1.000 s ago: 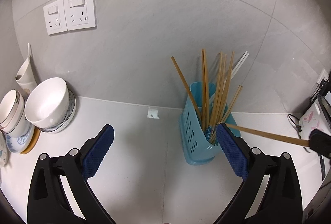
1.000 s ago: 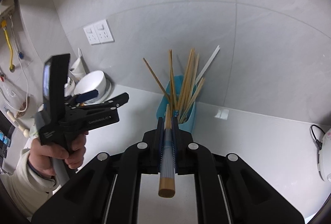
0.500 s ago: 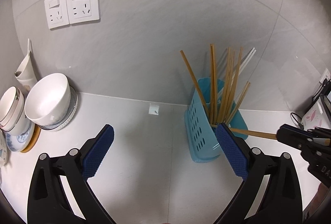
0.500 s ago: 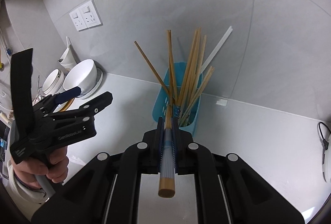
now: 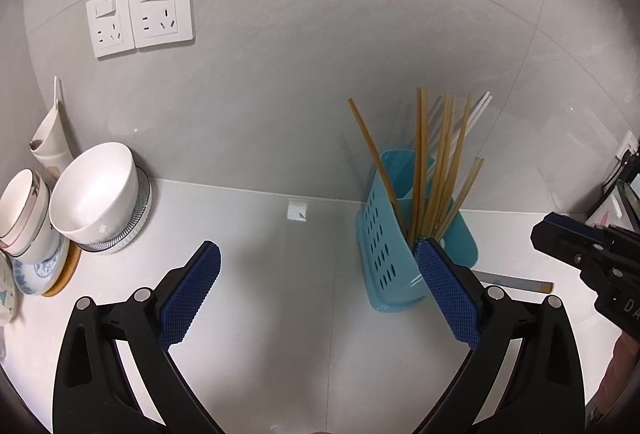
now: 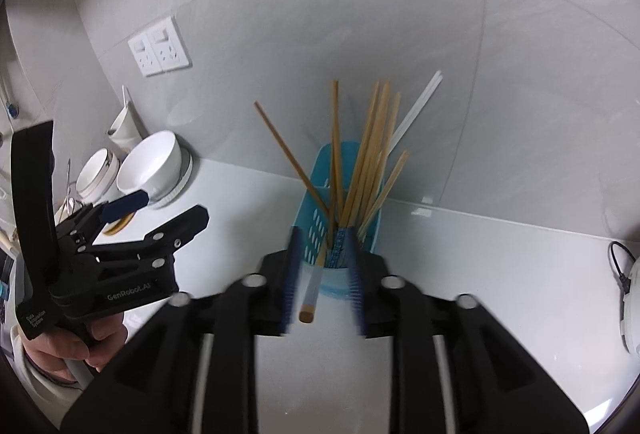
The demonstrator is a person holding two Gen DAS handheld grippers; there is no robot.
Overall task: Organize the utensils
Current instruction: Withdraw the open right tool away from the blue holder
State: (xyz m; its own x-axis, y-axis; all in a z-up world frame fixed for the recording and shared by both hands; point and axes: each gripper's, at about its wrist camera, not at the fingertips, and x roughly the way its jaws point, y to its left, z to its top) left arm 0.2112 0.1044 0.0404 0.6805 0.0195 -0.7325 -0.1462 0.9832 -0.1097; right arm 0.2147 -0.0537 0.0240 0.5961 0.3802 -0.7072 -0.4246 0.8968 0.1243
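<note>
A blue slotted utensil holder [image 5: 384,246] stands on the white counter by the wall and holds several wooden chopsticks [image 5: 440,161]; it also shows in the right wrist view [image 6: 320,226]. My right gripper [image 6: 322,238] is open just in front of the holder. A wooden chopstick [image 6: 312,286] lies loose between its jaws, tip in the holder, touching neither pad. In the left wrist view that chopstick [image 5: 516,281] pokes out to the right of the holder. My left gripper [image 5: 320,274] is open and empty, to the left of the holder.
White bowls [image 5: 96,189] and stacked cups [image 5: 24,205] sit on plates at the far left. Two wall sockets [image 5: 140,17] are above them. A white appliance with a black cord [image 6: 630,294] is at the right edge.
My right gripper has opened and let go of the chopstick, which now tilts with its tip in the holder. The left gripper has shifted slightly, still open.
</note>
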